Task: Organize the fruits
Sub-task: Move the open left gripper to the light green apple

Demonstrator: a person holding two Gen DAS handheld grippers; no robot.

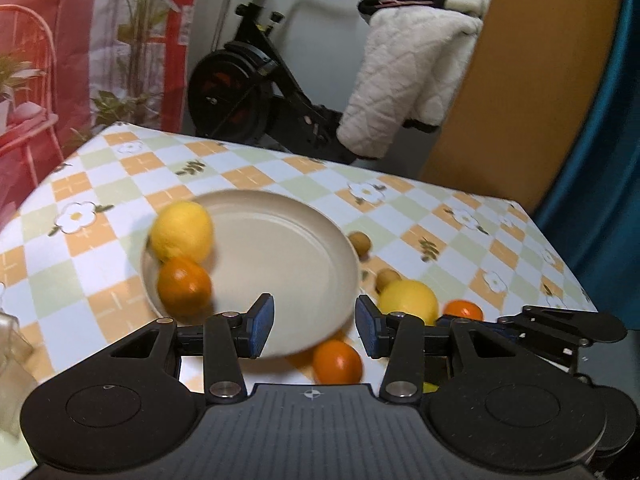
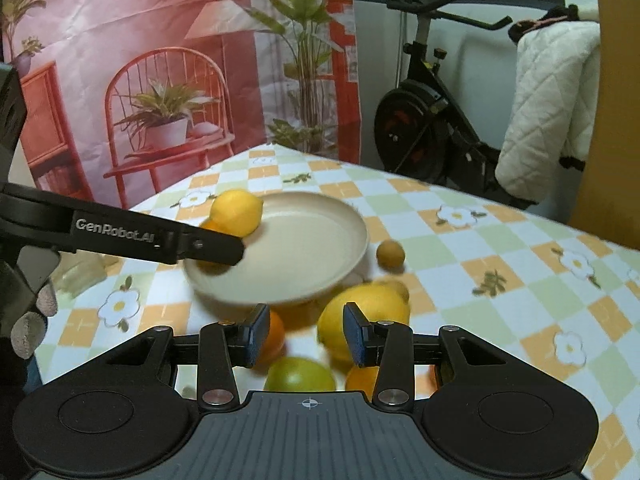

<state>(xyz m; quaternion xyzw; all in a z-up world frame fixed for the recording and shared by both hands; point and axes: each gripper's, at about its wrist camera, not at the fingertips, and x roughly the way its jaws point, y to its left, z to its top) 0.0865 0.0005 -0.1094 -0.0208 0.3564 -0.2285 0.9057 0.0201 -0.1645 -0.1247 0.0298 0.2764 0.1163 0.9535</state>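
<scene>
We are looking along two pairs of hand-held tongs over a bench (image 1: 100, 248) covered in a checked cloth of orange, green and white squares with printed daisies.

From the left wrist view, the left tongs (image 1: 315, 330) stand apart with nothing between their blue pads; the gap frames the near rim of a round beige plate (image 1: 288, 248). On the plate's left side sit a yellow lemon (image 1: 182, 230) and, just in front of it, an orange (image 1: 184, 286), the two touching. Off the plate, near its front rim, lies a second orange (image 1: 337, 362). To the right of the plate rest a second lemon (image 1: 410, 302), a third orange (image 1: 464, 310) beside it, and two small brown fruits (image 1: 360, 242) near the plate's right edge.

From the right wrist view, the right tongs (image 2: 306, 334) are also apart and hold nothing. The large lemon lies just past the right pad, an orange just past the left pad, and a green fruit (image 2: 300, 374) sits low between them, close to the tool's body. The left tool's black arm crosses the plate's left rim here.

Behind the bench stand a pink printed backdrop (image 2: 140, 60), an exercise bike (image 2: 424, 120) and a white quilted garment (image 2: 548, 108).
</scene>
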